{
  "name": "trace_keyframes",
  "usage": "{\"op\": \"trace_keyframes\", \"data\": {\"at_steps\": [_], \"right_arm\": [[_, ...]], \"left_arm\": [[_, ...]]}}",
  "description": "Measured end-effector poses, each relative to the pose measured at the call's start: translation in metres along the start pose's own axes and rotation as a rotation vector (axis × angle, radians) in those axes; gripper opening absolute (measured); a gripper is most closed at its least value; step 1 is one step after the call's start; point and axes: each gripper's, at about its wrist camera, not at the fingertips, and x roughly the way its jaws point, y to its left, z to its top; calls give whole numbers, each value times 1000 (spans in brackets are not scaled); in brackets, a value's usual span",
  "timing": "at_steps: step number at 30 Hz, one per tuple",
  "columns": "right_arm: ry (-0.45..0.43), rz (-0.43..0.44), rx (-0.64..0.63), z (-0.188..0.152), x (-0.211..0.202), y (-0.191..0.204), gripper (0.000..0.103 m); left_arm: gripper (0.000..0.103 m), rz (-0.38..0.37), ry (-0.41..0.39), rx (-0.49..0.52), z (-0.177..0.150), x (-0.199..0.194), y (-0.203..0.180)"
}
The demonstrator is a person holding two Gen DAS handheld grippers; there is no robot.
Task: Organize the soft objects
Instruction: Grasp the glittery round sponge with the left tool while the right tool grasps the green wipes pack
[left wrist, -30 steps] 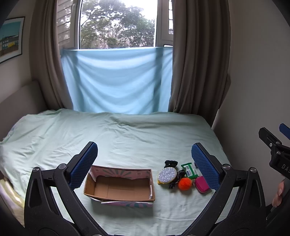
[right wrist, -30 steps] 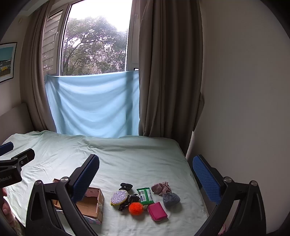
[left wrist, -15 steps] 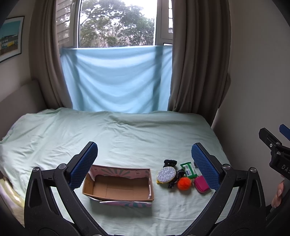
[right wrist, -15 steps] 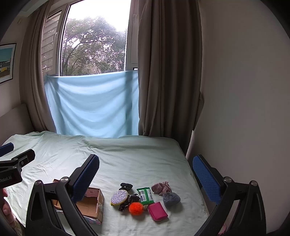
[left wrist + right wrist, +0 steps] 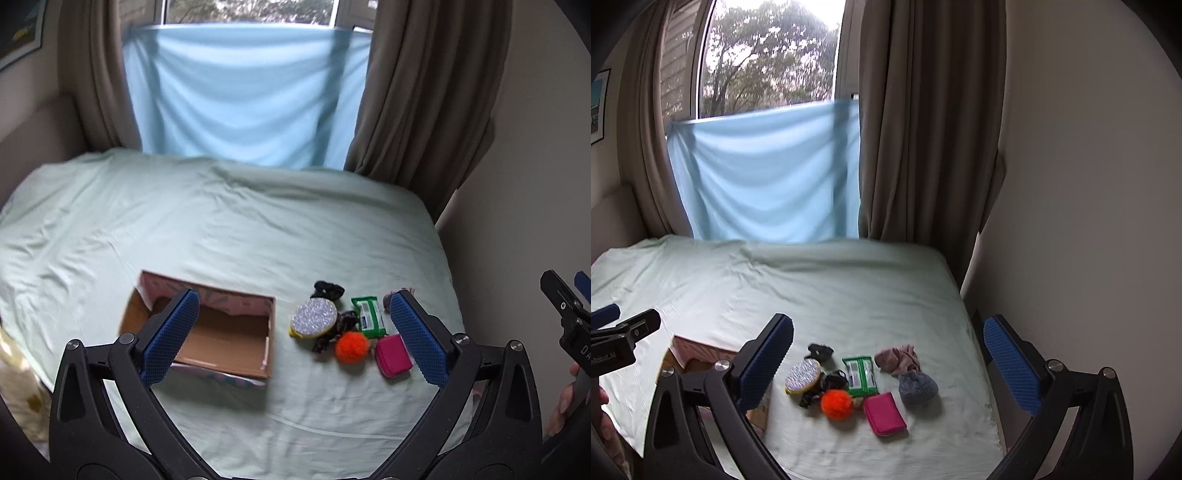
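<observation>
An open empty cardboard box [image 5: 207, 332] sits on the pale green bed [image 5: 221, 221]; it also shows in the right wrist view [image 5: 698, 354]. Right of it lies a cluster: a glittery round sponge [image 5: 313, 317], a black scrunchie [image 5: 327, 290], a green wipes pack [image 5: 367, 317], an orange pompom [image 5: 351, 347] and a pink pouch [image 5: 393, 356]. The right wrist view adds a pink cloth [image 5: 899, 358] and a grey knit ball [image 5: 918, 386]. My left gripper [image 5: 295, 336] is open and empty above the box and cluster. My right gripper [image 5: 886, 365] is open and empty above the cluster.
A wall [image 5: 1089, 184] runs along the bed's right edge. Brown curtains [image 5: 923, 129] and a hanging blue sheet [image 5: 240, 99] stand behind the bed. A patterned cloth [image 5: 18, 387] lies at the bed's left edge.
Both grippers have tilted down and moved closer to the bed; the box and the cluster now look larger and sit higher in view. Both stay open.
</observation>
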Motion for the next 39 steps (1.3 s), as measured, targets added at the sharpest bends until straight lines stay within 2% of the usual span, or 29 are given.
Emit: {"op": "trace_keyframes", "data": {"at_steps": [9, 14, 17, 23, 34, 39], "right_arm": [[101, 55, -32, -29, 91, -21, 103], [161, 76, -61, -44, 147, -21, 103], [202, 90, -59, -55, 184, -19, 103], [306, 93, -78, -80, 253, -2, 103], [494, 166, -102, -137, 347, 19, 103], [541, 187, -130, -156, 373, 31, 103]], "left_arm": [[102, 19, 135, -46, -27, 99, -24], [102, -5, 230, -85, -37, 162, -39], [102, 19, 271, -103, -44, 207, -46], [102, 41, 344, -174, -57, 272, -52], [102, 84, 482, -348, -85, 375, -38], [102, 105, 541, -361, -95, 410, -32]]}}
